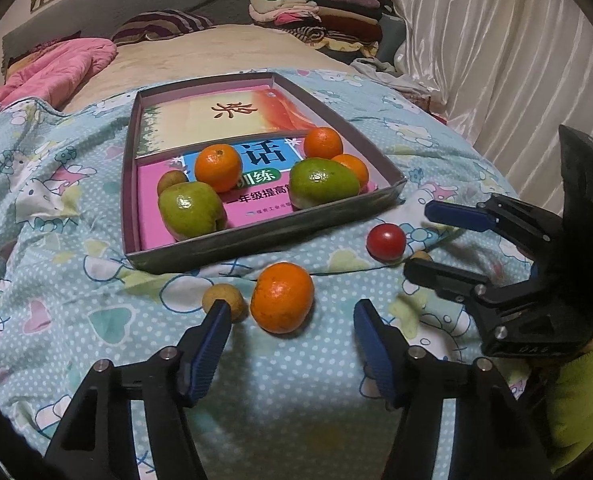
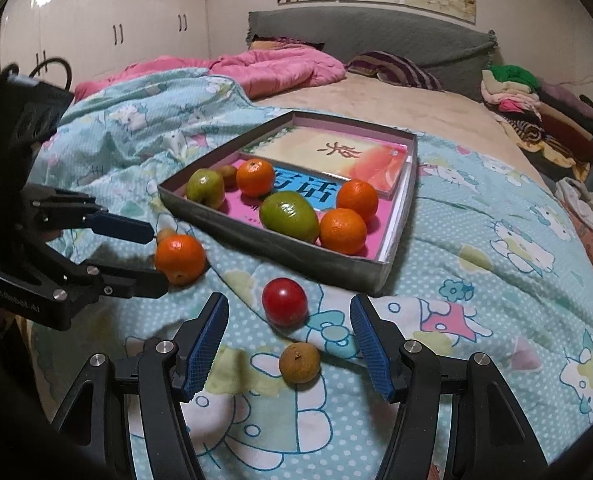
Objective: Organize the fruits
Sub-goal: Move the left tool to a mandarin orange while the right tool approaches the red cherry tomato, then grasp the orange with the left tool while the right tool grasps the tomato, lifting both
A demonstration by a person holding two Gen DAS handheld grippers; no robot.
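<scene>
A grey cardboard tray (image 1: pixel 256 240) (image 2: pixel 280 258) lies on the bed and holds books, three oranges, two green fruits (image 1: pixel 323 181) (image 2: pixel 290 210) and a small brown longan. On the quilt in front of it lie an orange (image 1: pixel 282 297) (image 2: pixel 179 258), a red tomato (image 1: pixel 386 241) (image 2: pixel 284 301) and two brown longans (image 1: pixel 224 300) (image 2: pixel 299 362). My left gripper (image 1: pixel 292 312) is open with the orange between its fingertips. My right gripper (image 2: pixel 289 310) is open around the tomato, and it also shows in the left wrist view (image 1: pixel 416 240).
The blue cartoon quilt (image 1: pixel 76 280) covers the bed front. A pink duvet (image 2: pixel 280 68) and a striped pillow (image 2: pixel 392 68) lie behind. Folded clothes (image 1: pixel 316 16) are stacked at the far right, next to white curtains (image 1: pixel 496 60).
</scene>
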